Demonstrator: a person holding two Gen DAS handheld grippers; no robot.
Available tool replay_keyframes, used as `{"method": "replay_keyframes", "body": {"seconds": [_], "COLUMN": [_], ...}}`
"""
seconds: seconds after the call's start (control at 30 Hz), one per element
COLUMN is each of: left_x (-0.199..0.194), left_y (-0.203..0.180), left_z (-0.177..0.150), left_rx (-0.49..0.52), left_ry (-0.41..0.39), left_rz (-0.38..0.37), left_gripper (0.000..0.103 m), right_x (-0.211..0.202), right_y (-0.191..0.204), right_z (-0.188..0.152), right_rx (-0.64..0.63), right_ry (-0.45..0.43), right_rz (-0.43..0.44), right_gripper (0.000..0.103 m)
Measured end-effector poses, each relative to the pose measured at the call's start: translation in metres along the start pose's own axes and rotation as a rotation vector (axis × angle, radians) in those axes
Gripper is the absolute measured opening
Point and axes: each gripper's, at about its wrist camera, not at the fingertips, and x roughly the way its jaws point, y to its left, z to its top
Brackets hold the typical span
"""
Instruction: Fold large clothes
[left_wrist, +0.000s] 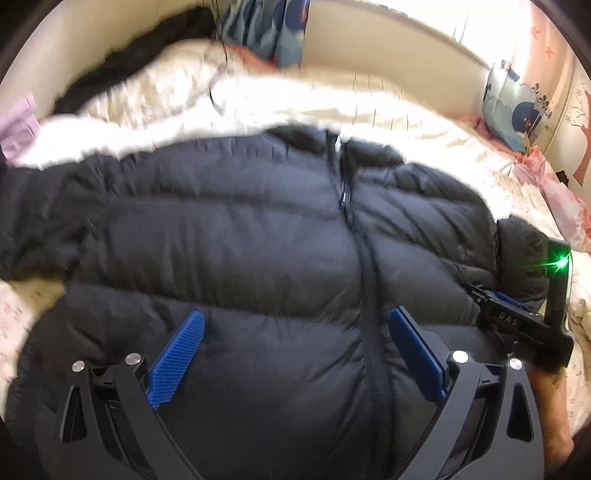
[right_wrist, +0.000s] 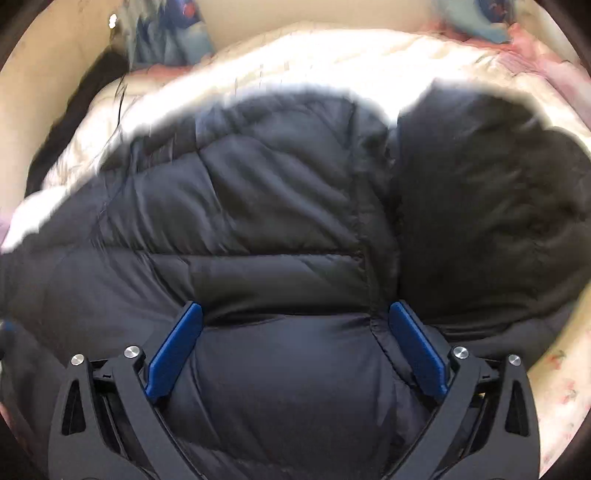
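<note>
A black puffer jacket (left_wrist: 240, 236) lies spread on a bed, front side up, its zipper (left_wrist: 364, 258) running down the middle. My left gripper (left_wrist: 295, 325) hovers over the jacket's lower front, open, blue pads wide apart with nothing between them. In the left wrist view my right gripper (left_wrist: 491, 295) shows at the right, by the jacket's right sleeve, a hand holding it; its state there is unclear. In the right wrist view the jacket (right_wrist: 258, 221) fills the frame and my right gripper (right_wrist: 295, 317) is open above it. A folded dark sleeve (right_wrist: 480, 206) lies at the right.
The bed has a cream quilt (left_wrist: 332, 107) with a floral sheet (left_wrist: 532, 192) at the right. A blue patterned pillow (left_wrist: 517, 110) stands at the far right, another (left_wrist: 266, 29) at the back. A dark garment (left_wrist: 129, 62) lies at the back left by the wall.
</note>
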Motion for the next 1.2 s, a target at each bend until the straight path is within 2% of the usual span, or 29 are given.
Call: {"method": "replay_keyframes", "body": {"seconds": [0.1,0.23,0.4,0.5,0.6,0.67,0.87,0.9,0.97,1.07,1.2], "left_x": [0.005,0.005,0.006,0.008,0.008,0.006,0.006,0.006,0.008,0.008,0.008], "left_y": [-0.004,-0.005,-0.01,-0.015,-0.016,-0.015,-0.014,-0.014,-0.016,-0.019,-0.019], "left_z": [-0.002,-0.004,-0.009,-0.011,-0.011,-0.012,-0.014,-0.015,-0.016,-0.019,-0.02], "left_rx": [0.036,0.061,0.087,0.113,0.127,0.123,0.124,0.127,0.136,0.151,0.158], "left_ry": [0.004,0.004,0.003,0.004,0.003,-0.002,-0.004,-0.004,-0.005,-0.011,-0.014], "left_rz": [0.033,0.034,0.057,0.076,0.081,0.072,0.067,0.072,0.085,0.101,0.106], "left_gripper": [0.096,0.096,0.096,0.096,0.096,0.096,0.096,0.096,0.096,0.096,0.096], "right_x": [-0.012,-0.075,-0.141,-0.16,-0.157,-0.148,-0.093,-0.086,-0.071,-0.062,-0.045], "right_y": [-0.003,-0.027,-0.123,-0.197,-0.252,-0.275,-0.321,-0.328,-0.328,-0.313,-0.287], "right_z": [0.01,-0.008,-0.029,-0.02,-0.003,0.012,0.067,0.067,0.076,0.082,0.078], "right_rx": [0.018,0.057,0.225,0.377,0.469,0.505,0.606,0.636,0.656,0.613,0.559], "right_ry": [0.072,-0.039,-0.181,-0.198,-0.174,-0.172,-0.135,-0.132,-0.134,-0.175,-0.209], "right_rz": [0.025,0.06,-0.005,-0.057,-0.088,-0.106,-0.161,-0.183,-0.246,-0.357,-0.367], "right_gripper": [0.097,0.097,0.097,0.097,0.097,0.097,0.097,0.097,0.097,0.097,0.097]}}
